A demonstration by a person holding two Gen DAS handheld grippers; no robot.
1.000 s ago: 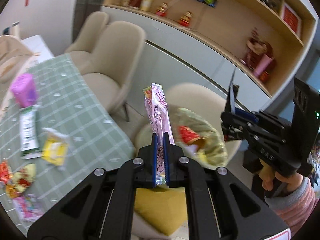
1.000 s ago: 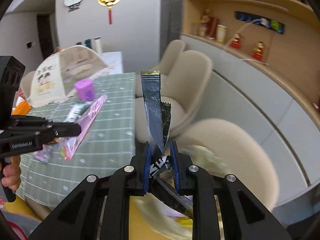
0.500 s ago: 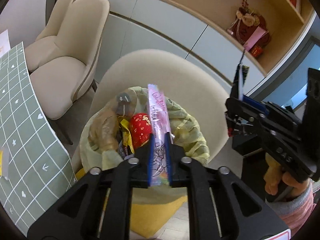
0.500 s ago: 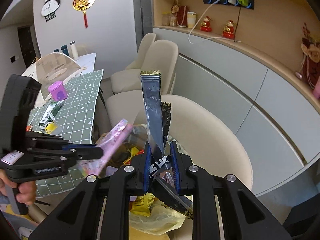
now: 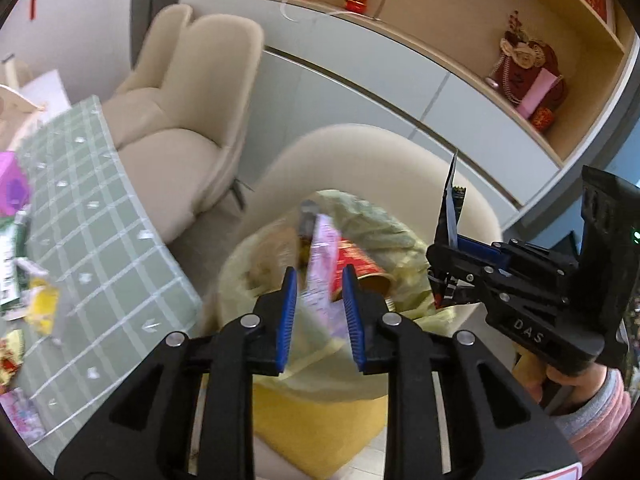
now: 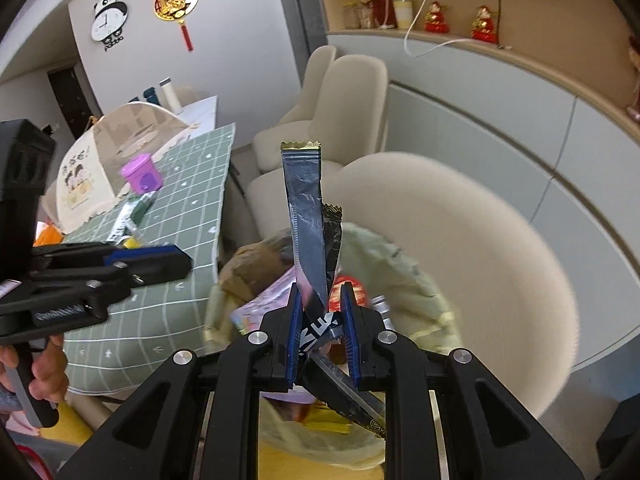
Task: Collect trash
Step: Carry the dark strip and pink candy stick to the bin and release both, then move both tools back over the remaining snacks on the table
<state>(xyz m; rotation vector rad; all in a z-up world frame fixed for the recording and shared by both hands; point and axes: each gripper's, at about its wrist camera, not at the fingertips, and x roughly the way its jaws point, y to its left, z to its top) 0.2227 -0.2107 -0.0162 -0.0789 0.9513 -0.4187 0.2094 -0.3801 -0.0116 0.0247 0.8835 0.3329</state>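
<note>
Right, your big target sits dead ahead: the trash bag (image 5: 372, 224), pale yellow-green, is propped open on a cream chair (image 6: 480, 240) beside the worktop (image 5: 100, 240) with its green checked cloth. Two more cream chairs (image 5: 192, 120) stand behind, under a long wall shelf (image 6: 520, 52) of ornaments, with a panda clock (image 6: 108, 20) on the far wall.

Your left gripper (image 5: 320, 280) hangs over the bag mouth, jaws well apart and holding nothing; the pink wrapper (image 5: 324, 256) shows blurred between them, down in the bag next to one red cup (image 5: 360, 264). Your right gripper (image 6: 320, 300) is over the same bag, jaws clamped on the dark foil wrapper (image 6: 306, 216), which stands upright above the fingertips; a second dark strip shows just behind it.

On the worktop: one purple tub (image 6: 142, 172), one green-and-white sachet (image 6: 132, 212), one yellow wrapper (image 5: 42, 304), and a few more bright wrappers at the near edge, too blurred to count.
</note>
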